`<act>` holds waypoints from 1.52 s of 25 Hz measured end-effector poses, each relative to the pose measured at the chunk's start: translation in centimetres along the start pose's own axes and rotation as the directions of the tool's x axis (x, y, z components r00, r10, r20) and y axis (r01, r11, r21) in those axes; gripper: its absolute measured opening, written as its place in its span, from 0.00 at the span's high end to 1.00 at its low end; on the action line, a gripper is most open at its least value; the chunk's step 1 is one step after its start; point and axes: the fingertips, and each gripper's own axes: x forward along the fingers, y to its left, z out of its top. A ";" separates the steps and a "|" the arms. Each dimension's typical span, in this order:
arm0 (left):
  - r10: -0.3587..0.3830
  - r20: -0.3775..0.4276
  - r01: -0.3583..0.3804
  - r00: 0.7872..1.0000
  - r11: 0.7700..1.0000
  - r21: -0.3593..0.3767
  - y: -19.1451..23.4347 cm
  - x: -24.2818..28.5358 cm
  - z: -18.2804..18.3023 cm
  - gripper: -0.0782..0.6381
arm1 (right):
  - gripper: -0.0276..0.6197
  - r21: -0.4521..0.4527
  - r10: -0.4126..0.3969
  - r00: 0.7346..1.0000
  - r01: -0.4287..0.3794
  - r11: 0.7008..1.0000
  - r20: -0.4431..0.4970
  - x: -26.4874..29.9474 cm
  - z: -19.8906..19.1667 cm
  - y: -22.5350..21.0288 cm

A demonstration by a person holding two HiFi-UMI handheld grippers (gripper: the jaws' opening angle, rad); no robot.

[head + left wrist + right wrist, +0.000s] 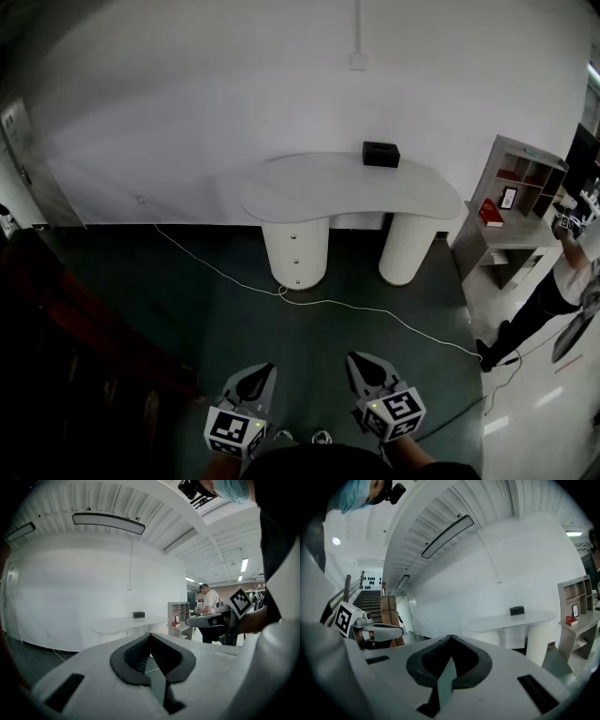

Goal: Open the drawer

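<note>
Against the white wall, a white desk [356,187] is set on two round pedestals. The drawers [296,251] are stacked in the pedestal under the desk's left end as the head view shows it. Each is marked by a small knob, and all are seen shut. A black box [382,154] is placed on the desk's back edge, towards its right end. A white cable [370,309] is laid across the dark floor in front of the desk, passing the foot of the drawer pedestal. To the right of the desk a grey shelf unit [514,187] is stood, with a red book [490,214] lying on it. A person [561,281] is seen just beyond it. Well in front of the desk, the left gripper [266,369] and the right gripper [353,360] are held side by side, both pointed towards the desk. The fingers of each are pressed together at the tips, with nothing caught between them.
</note>
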 end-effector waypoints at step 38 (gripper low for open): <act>-0.237 -0.037 0.239 0.971 0.968 0.080 22.8 14.0 -0.3 0.62 | 0.69 0.051 -0.273 0.961 0.271 0.961 0.045 23.8 3.5 -1.2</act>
